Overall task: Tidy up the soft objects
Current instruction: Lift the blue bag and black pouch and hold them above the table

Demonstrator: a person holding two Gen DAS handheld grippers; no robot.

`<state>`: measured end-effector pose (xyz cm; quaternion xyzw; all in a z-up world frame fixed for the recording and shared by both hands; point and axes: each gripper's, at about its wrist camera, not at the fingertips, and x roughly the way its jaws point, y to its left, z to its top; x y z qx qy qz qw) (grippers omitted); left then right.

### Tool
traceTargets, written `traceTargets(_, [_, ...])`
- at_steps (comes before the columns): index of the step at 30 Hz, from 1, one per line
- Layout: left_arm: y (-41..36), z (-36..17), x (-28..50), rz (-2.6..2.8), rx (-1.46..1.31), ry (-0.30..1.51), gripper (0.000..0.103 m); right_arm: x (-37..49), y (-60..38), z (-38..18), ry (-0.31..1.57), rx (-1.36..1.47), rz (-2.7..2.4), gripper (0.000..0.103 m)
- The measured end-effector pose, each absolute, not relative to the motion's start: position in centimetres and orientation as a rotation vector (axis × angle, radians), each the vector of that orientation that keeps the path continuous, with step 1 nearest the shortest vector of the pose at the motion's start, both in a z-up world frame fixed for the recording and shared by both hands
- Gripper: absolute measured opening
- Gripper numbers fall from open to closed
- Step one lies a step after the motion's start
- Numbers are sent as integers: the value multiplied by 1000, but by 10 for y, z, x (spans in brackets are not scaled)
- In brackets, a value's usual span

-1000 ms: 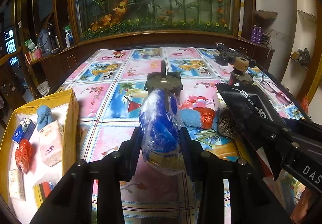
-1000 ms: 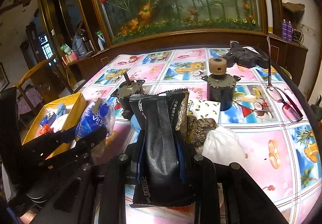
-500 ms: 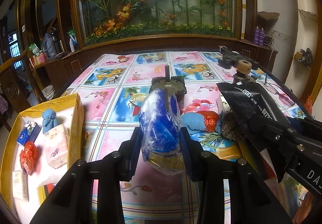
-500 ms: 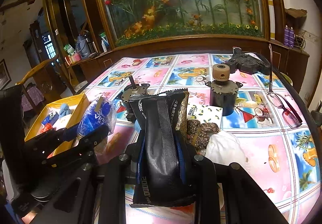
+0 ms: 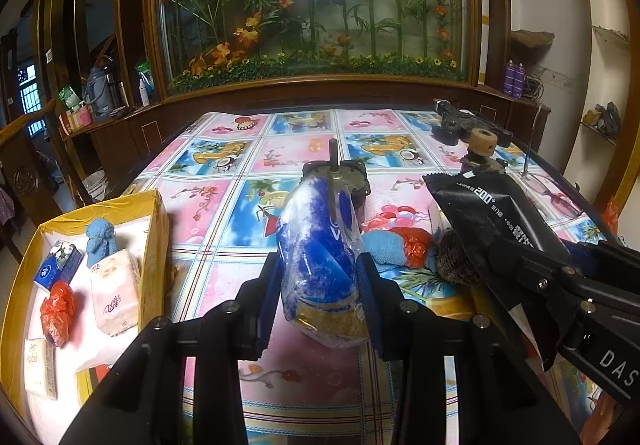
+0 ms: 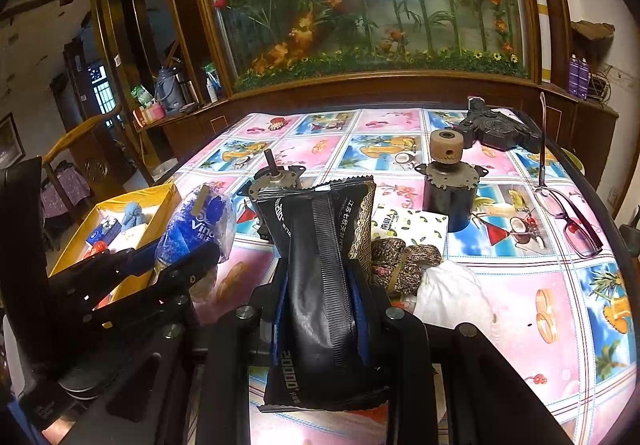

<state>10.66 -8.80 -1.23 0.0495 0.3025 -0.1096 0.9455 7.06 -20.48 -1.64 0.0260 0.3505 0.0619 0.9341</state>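
Blue pack point(image 5: 320, 245): soft tissue bag, clamped between left gripper point(image 5: 320, 291) pads, lifted clear of table point(image 5: 224, 213), upright; likely bound for box.
Black pouch point(image 6: 324, 277): clamped in right gripper point(image 6: 320, 305), raised, squeezed at waist.
Yellow box point(image 5: 154, 229): at table's left edge, holds tissue packs, red bag, blue cloth; apparent sorting bin for soft goods.
Unsorted soft items mid-table: blue cloth point(image 5: 384, 247), red bag point(image 5: 416, 247), brown knit point(image 6: 400, 257), white cloth point(image 6: 452, 297).
Hard items, left out: two motors point(image 6: 450, 181), glasses point(image 6: 568, 217).
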Motion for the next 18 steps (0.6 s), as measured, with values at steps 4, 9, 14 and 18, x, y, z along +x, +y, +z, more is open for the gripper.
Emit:
traceTargets(4, [-87,-11,106,-228,94,615,37,69,-204,-16,714,53,129,29])
traceTargets(9, [-74,-9,109,-266,11,640,37,69,-204,-16,715,54,129,29])
traceTargets(14, [-70,-9,111,-290,-31,649,37,67,-203,-11,704,54,136,29])
traceTargets(18, [-73,-7,108,-292,-20,632,37,64,-202,-9,698,57,143,29])
